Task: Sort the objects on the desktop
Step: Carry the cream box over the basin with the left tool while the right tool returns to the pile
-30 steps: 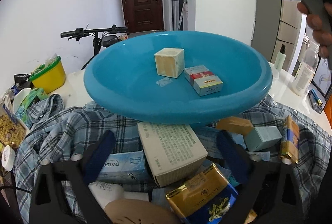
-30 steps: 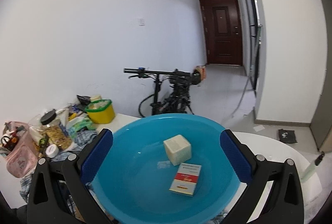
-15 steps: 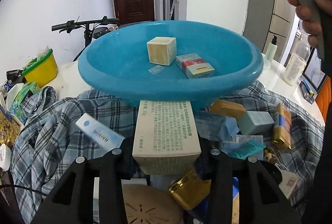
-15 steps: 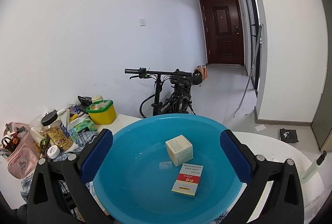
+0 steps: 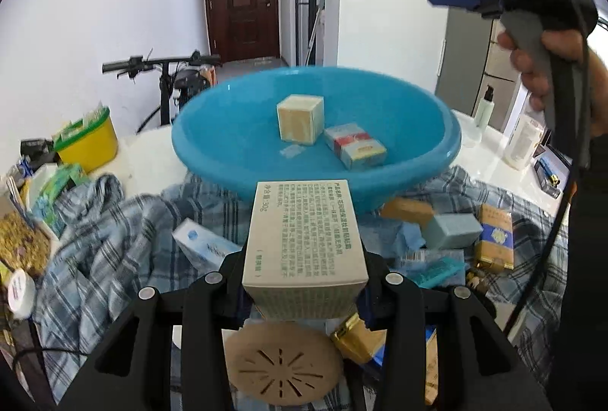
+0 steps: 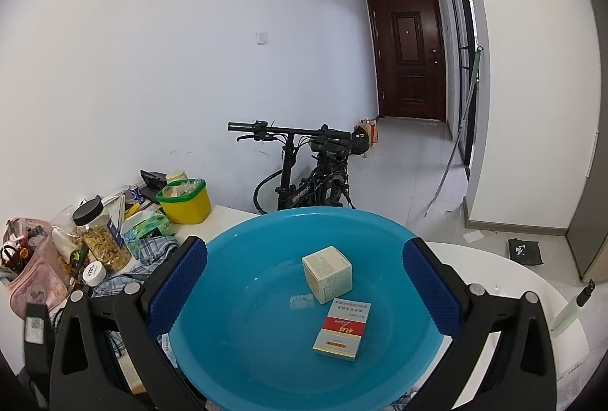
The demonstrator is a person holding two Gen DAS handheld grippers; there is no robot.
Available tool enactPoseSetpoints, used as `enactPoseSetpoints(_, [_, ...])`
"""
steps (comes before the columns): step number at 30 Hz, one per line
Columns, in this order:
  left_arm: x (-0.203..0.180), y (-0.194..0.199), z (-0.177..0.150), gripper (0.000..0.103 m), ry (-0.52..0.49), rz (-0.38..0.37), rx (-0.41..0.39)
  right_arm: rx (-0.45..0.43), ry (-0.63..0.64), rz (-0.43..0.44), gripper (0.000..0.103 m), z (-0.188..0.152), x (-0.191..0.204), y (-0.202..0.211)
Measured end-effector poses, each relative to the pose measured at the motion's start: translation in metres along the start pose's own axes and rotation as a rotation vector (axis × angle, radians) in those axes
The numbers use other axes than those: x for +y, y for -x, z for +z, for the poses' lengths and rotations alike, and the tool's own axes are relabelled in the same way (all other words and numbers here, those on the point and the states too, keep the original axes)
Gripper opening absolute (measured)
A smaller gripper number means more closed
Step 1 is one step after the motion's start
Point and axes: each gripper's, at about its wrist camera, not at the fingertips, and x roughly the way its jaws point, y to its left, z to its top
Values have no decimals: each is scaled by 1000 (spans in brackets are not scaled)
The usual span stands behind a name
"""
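White walls and a dark brown door closed off the far end of the room, with a black bicycle parked against the wall behind the white table.

At the far left of the table sat a pink pouch, a jar with a black lid and a yellow tub with a green rim, crowded so closely that their contents were hard to tell apart. A blue plaid shirt was spread over the near part of the table, littered with small boxes. The left gripper was clamped shut on a white printed box, held clear above the shirt; its pads were hidden behind the box sides. That box blocked the view of the clutter under it, and only a round tan perforated disc and a corner of a gold packet showed below.

Beyond stood the blue basin, its base resting on the shirt. Inside lay a cream cube box and, just to its right, a red-and-white flat box, close but whether touching was unclear. The right gripper hovered over the basin with jaws wide apart and nothing between them. A hand gripped its handle, partly covering a white bottle at the right. A gold and blue packet lay on the shirt there, its print illegible.
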Motion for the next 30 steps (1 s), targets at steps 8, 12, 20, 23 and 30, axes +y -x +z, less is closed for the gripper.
enactPoseSetpoints(8, [0,8,34,45,-18,-2,-68,13,16,-14,103,-1,4,-4])
enactPoseSetpoints(12, [-6,14,61,45,-48,-9,-109,18,14,-21,103,-2,2,-6])
enactPoseSetpoints(20, [-1,6,123,45,-32,20,-181,10,-11,-8,103,-3,-5,-6])
enactPoseSetpoints(23, [7,-18,132,45,-23,76,-173,-3,21,5,103,-2,2,-3])
enactPoseSetpoints(30, [25,-60,128,45,18,21,-64,25,84,-21,103,-3,22,-13])
